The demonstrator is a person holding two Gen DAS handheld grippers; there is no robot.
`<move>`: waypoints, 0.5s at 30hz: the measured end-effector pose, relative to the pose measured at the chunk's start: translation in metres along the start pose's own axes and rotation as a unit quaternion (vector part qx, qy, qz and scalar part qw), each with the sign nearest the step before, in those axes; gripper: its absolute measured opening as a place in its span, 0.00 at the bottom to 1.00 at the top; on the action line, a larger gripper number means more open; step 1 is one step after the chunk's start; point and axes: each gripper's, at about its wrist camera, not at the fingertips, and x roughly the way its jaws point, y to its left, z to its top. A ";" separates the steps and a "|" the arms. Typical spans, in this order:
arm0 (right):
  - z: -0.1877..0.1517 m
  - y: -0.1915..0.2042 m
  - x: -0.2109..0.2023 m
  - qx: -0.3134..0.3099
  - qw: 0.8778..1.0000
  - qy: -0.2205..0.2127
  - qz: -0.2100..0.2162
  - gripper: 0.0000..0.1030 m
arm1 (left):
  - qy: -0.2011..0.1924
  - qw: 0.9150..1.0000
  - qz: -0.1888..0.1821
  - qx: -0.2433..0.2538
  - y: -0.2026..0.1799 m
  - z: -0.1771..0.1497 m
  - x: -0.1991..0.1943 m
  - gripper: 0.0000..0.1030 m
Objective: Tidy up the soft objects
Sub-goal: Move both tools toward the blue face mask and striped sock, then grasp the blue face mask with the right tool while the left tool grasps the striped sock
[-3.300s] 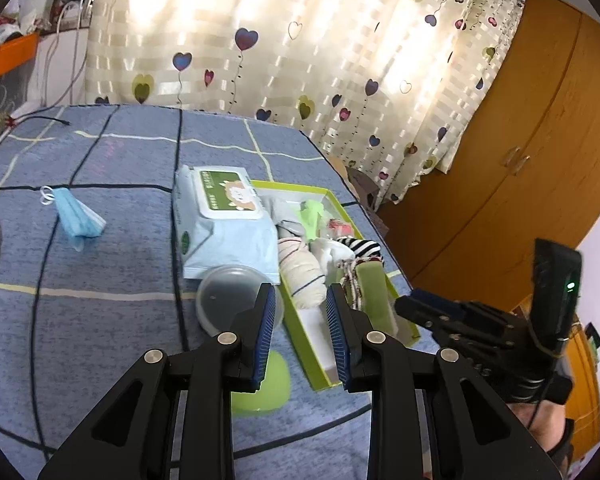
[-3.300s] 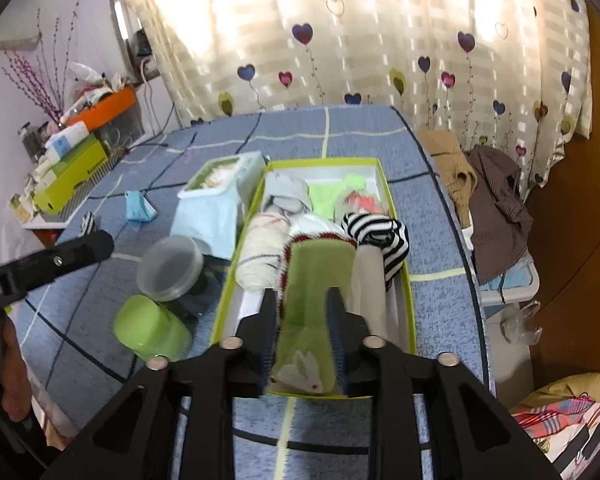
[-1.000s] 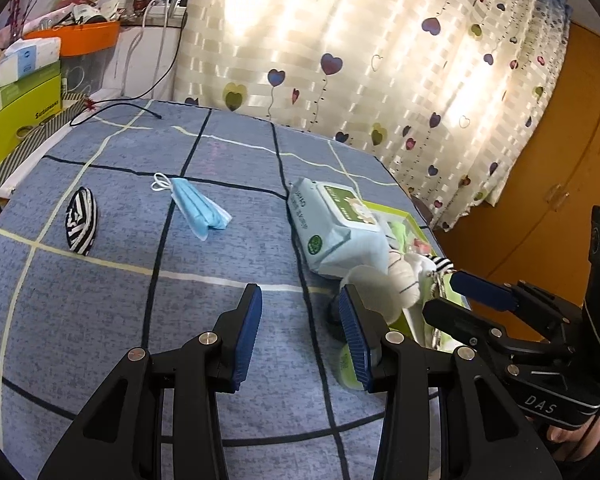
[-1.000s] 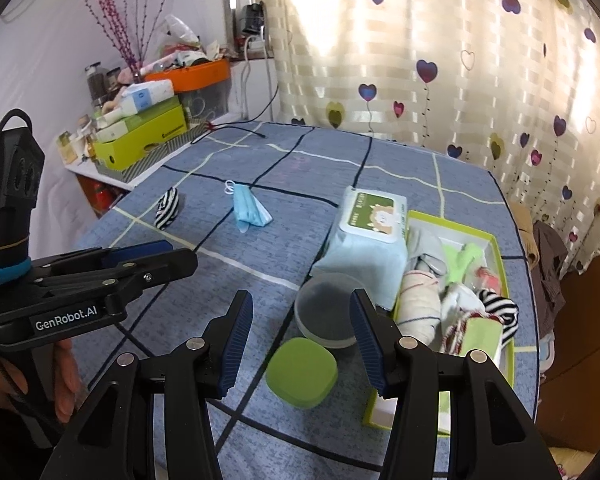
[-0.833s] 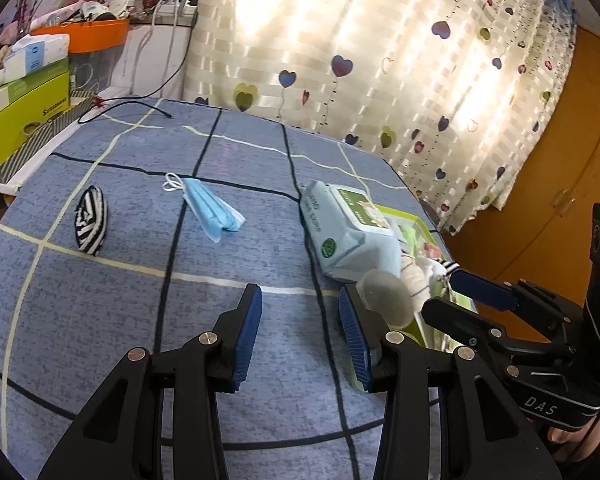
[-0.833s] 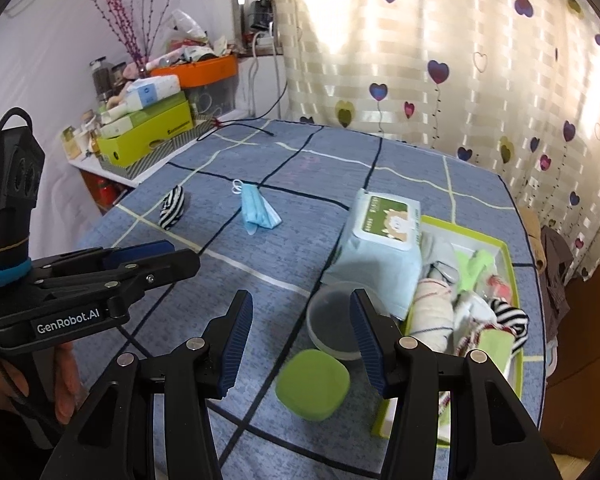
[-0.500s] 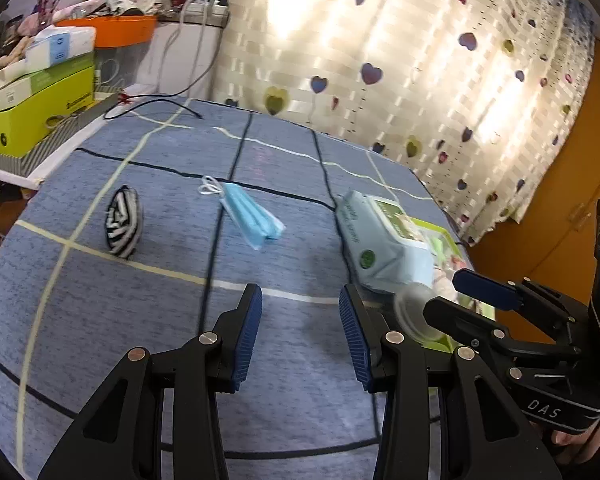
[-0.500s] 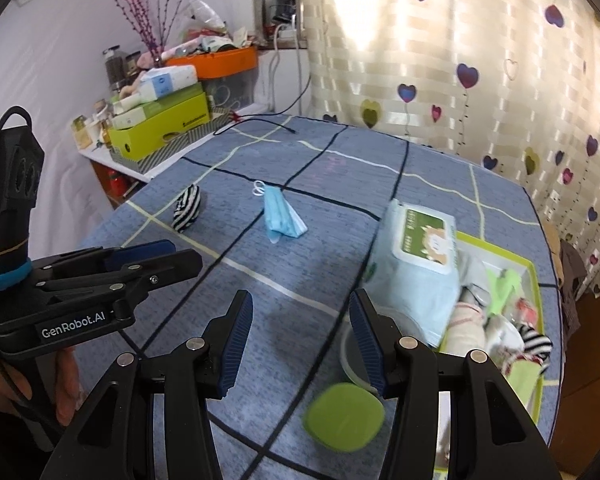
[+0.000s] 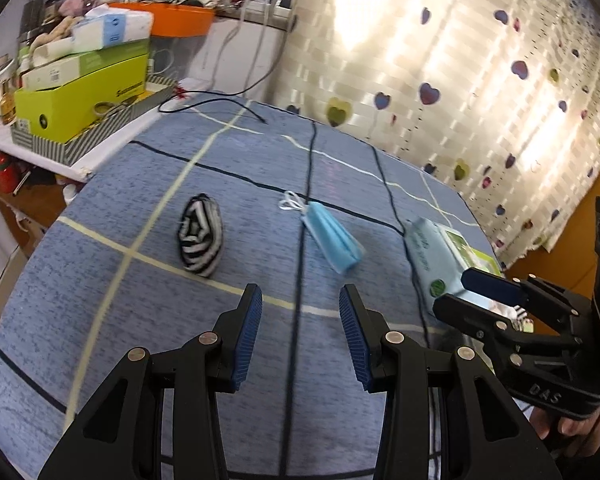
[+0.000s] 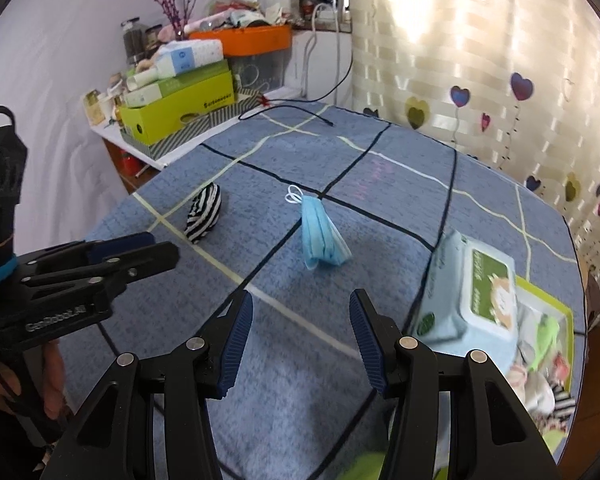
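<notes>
Blue checked cloth (image 9: 148,200) fills both views, and we have our left gripper (image 9: 300,330) and right gripper (image 10: 301,338) hanging above it, each with its jaws apart and nothing between the blue pads. In the left view the rolled black-and-white striped sock (image 9: 200,236) lies at eleven o'clock from our left fingertips, alone on the cloth. Just past twelve, tipping toward one, sits the folded blue face mask (image 9: 332,238), with its white ear loops at the far end. The two lie well apart. From the right view the mask (image 10: 320,232) is at twelve o'clock ahead of our right jaws and the sock (image 10: 203,212) at ten. Off at three o'clock we see the pack of wet wipes (image 10: 472,296), and touching its far side the green tray (image 10: 556,304), crowded with rolled socks and small cloth items. Our right gripper also shows low at four o'clock in the left view.
</notes>
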 end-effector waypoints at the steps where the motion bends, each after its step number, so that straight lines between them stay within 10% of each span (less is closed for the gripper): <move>1: 0.003 0.000 0.005 -0.003 1.000 0.004 -0.001 0.48 | 0.000 1.000 0.003 -0.002 0.004 0.001 0.001 0.41; 15: 0.046 -0.003 0.093 -0.032 0.996 0.086 0.000 0.48 | 0.009 0.999 0.042 -0.009 0.045 0.027 0.031 0.41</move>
